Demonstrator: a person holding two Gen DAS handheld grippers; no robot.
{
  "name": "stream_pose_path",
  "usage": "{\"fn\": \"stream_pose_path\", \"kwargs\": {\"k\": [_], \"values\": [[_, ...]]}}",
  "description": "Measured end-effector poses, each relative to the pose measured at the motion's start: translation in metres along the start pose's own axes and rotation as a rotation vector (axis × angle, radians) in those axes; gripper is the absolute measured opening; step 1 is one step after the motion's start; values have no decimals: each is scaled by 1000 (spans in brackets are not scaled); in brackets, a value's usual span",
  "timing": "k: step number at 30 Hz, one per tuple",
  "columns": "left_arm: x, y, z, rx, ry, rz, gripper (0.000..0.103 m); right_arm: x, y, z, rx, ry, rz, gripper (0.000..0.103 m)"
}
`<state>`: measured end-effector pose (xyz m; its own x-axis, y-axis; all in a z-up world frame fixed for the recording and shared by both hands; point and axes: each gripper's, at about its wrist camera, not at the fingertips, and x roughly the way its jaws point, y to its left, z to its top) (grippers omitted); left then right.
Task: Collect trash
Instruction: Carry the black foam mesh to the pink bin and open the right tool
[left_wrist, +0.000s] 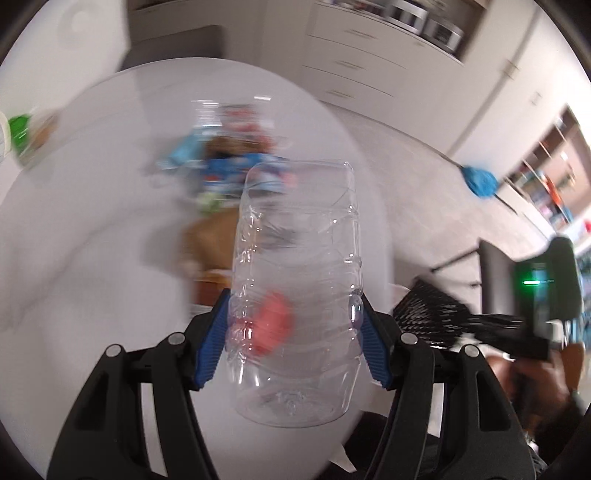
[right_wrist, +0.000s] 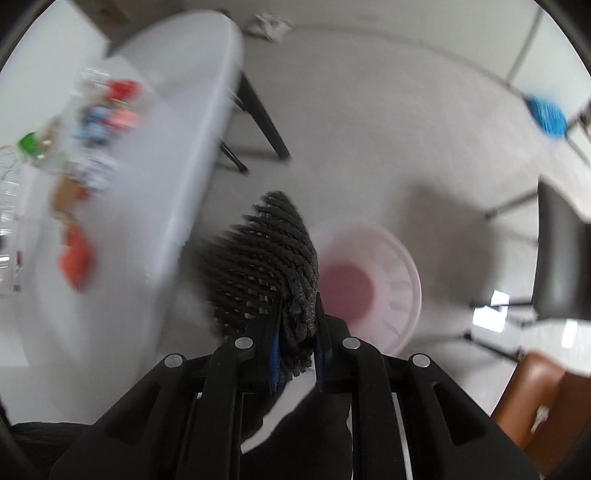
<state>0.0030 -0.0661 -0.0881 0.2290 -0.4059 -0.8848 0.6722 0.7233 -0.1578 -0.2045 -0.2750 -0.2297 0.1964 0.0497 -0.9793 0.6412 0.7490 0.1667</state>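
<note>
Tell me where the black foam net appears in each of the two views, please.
Left wrist view: the black foam net is at the right edge, lower half, beside the clear bottle held in the left tongs.
Right wrist view: the net is in the centre, pinched in the right tongs.
Shared landmark: the blue mop head on the floor.
</note>
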Motion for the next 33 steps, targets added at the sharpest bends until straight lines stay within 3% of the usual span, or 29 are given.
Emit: {"fn": "stream_pose_path", "kwargs": {"k": [7,8,11,12,17,21,23,24,27,33], "values": [[27,-92,-7,153,75,-37,62,87,-41,-10,1,93,-8,16],[33,-103,-8,170,88,-41,62,94,-41,-10,3,97,-2,22],[46,-130,-11,216,119,-50,62,102,-55,-18,-11,115,-14,65],[49,-138,-13,230,126,-50,62,100,-58,-18,-21,108,-29,70],[73,-176,-20,276,173,-52,62,73,-83,-23,-14,63,-45,82],[91,-196,-27,305,221,-71,62,22,-107,-24,4,-22,-63,89],[99,-205,-32,331,242,-74,67,5,-115,-22,6,-51,-65,90],[102,-209,-34,343,247,-60,77,-7,-118,-19,8,-73,-68,90],[103,-213,-36,354,240,-38,87,-41,-126,-13,11,-127,-62,91],[83,-209,-26,335,170,11,89,-101,-112,-3,-13,-222,-34,95]]}}
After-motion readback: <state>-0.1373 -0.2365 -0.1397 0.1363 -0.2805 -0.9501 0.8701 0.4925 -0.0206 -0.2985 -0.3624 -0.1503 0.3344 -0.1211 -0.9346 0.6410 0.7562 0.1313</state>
